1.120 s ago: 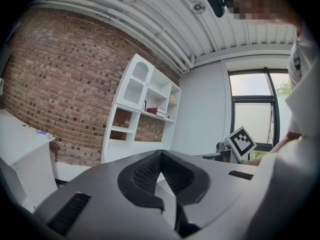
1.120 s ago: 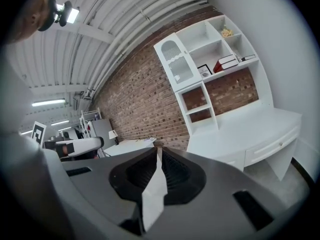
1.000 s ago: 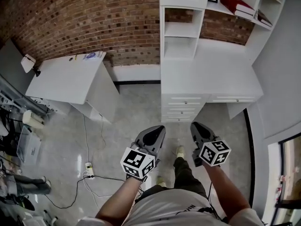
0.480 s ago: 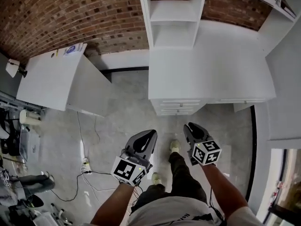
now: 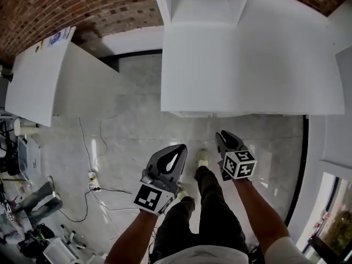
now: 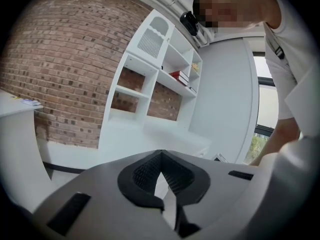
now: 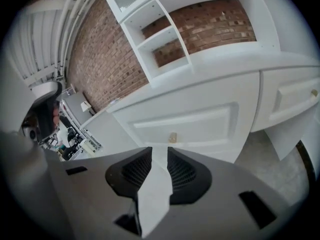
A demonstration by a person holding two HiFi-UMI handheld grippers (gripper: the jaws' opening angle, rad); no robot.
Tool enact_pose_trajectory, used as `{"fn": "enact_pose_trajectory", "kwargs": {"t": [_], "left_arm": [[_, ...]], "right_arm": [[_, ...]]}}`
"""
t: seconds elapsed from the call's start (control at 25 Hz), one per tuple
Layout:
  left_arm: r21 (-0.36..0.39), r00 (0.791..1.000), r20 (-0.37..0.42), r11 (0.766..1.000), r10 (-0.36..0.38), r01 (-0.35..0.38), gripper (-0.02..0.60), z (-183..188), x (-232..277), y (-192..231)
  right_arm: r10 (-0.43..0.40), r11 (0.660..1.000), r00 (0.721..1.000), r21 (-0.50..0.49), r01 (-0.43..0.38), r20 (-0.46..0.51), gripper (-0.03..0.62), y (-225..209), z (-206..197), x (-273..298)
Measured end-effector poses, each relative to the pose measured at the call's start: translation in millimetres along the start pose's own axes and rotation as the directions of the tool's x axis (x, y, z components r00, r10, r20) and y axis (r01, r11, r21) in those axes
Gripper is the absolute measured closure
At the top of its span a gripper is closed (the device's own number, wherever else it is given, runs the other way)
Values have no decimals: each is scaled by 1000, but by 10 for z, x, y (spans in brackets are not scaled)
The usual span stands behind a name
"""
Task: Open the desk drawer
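Note:
The white desk (image 5: 247,59) fills the top of the head view, and its top hides the drawers there. In the right gripper view a white drawer front (image 7: 200,121) with a small brass knob (image 7: 172,137) faces me, with a second drawer (image 7: 290,96) to its right. My right gripper (image 7: 159,154) points at the knob from a short way off. Its jaws have just been opening and stand open with nothing between them. It shows over the floor (image 5: 221,135) in the head view. My left gripper (image 5: 180,147) hangs beside it, its tips meeting (image 6: 159,156), shut and empty.
A shelf unit (image 5: 203,4) rises from the desk against a brick wall. A second white table (image 5: 38,76) stands at the left. Cables and a power strip (image 5: 92,183) lie on the floor. The person's legs and shoes (image 5: 203,158) are between the grippers.
The person has stepped close to the desk, and the drawer fronts have slipped out of the head view under the desk top. Both grippers have sunk toward the floor.

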State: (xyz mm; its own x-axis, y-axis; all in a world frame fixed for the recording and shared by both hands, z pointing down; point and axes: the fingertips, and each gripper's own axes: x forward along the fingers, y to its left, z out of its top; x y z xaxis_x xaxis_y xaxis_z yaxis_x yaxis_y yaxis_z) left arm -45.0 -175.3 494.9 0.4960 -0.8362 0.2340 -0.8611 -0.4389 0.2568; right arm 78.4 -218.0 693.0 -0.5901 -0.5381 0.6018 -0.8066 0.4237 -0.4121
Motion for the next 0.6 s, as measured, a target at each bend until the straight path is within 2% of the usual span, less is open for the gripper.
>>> {"fn": "enact_pose_trajectory", "kwargs": {"t": [0.24, 0.4, 0.6], "left_arm": [[-5, 1000, -17, 1000, -14, 14, 569, -900, 300, 307], [-4, 999, -25, 999, -43, 43, 569, -1378, 463, 429], [5, 997, -31, 998, -69, 69, 569, -1794, 627, 552]], "right_arm": [[-45, 995, 998, 91, 48, -34, 494, -443, -650, 741], [-72, 992, 996, 97, 76, -49, 485, -685, -978, 1175], [-110, 988, 991, 98, 117, -72, 474, -1003, -1269, 1670]]}}
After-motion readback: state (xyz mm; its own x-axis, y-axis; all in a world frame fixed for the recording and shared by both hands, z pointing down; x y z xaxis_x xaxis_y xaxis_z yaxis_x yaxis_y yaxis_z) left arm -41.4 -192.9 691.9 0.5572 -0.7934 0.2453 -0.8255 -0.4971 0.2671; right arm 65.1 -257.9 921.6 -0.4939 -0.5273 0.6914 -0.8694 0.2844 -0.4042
